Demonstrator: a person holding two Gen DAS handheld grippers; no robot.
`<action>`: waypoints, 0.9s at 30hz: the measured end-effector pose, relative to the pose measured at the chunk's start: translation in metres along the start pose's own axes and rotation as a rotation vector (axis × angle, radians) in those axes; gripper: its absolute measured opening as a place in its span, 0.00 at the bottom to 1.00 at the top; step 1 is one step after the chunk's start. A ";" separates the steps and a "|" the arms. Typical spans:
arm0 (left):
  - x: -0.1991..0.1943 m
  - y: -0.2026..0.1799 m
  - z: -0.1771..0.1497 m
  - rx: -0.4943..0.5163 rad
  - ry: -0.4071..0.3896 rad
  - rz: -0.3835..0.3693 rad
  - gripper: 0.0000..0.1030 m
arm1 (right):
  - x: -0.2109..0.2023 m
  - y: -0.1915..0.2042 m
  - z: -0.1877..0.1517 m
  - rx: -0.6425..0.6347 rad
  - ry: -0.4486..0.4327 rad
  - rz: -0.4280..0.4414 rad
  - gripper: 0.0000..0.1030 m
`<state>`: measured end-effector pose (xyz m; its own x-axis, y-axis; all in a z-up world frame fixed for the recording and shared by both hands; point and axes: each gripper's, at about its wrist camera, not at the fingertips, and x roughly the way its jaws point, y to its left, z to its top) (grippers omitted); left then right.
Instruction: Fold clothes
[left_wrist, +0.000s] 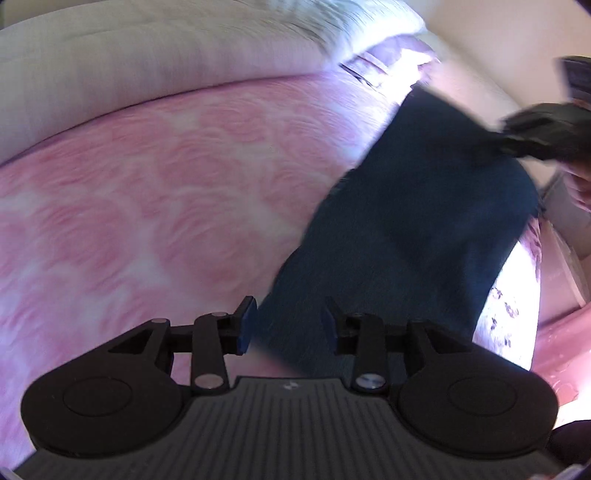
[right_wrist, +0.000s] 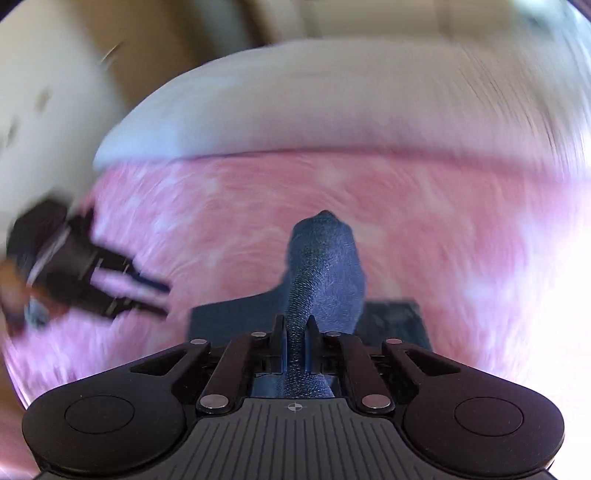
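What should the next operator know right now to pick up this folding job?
Right claw: shut on a pinched ridge of the dark blue knit garment, which rises in a bunched fold ahead of it.
Left claw: open, nothing pinched; the garment lies just ahead of it.
Garment: rest of it spread over the pink rose-patterned bedspread, with the cream padded headboard behind.
Done: one grip taken; no finished fold visible, and both views are motion-blurred.
Left: get a second grip with the left claw, bring the fabric over, lay it flat and smooth it.
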<state>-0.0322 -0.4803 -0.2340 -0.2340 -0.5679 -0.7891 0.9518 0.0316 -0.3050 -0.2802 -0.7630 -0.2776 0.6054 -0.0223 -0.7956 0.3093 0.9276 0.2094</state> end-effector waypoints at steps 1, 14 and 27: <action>-0.019 0.008 -0.011 -0.014 -0.010 0.017 0.32 | -0.008 0.038 0.001 -0.059 0.001 -0.012 0.06; -0.222 0.095 -0.182 -0.256 -0.098 0.227 0.32 | 0.093 0.423 -0.057 -0.564 0.141 0.113 0.05; -0.167 0.055 -0.149 -0.223 -0.103 0.095 0.32 | 0.055 0.300 0.004 -0.220 0.181 0.276 0.05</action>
<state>0.0298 -0.2616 -0.1986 -0.1135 -0.6339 -0.7650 0.8988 0.2626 -0.3509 -0.1513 -0.4873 -0.2567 0.4986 0.2870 -0.8179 -0.0236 0.9477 0.3182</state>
